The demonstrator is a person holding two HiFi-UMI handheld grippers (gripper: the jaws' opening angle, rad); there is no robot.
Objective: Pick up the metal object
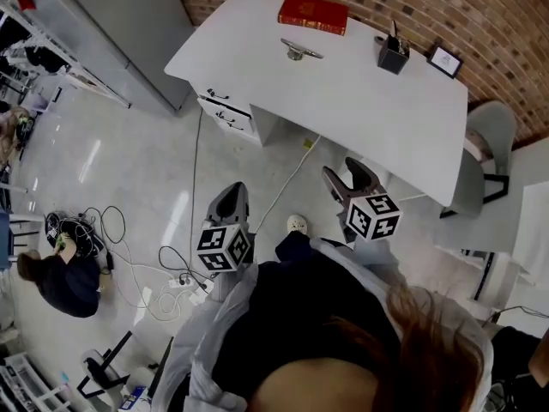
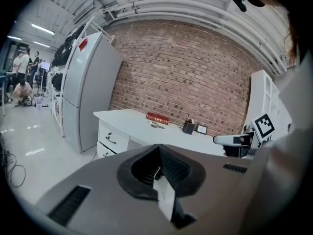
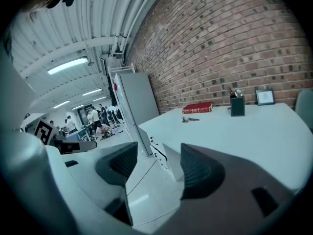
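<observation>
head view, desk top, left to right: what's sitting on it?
metal object → black pen holder → small picture frame. The red book is left out: it lies farther back than the metal object and spans the same stretch, so its place in the order is unclear.

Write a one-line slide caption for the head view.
Left gripper and right gripper hover before a white desk bearing a metal object and red book.
</observation>
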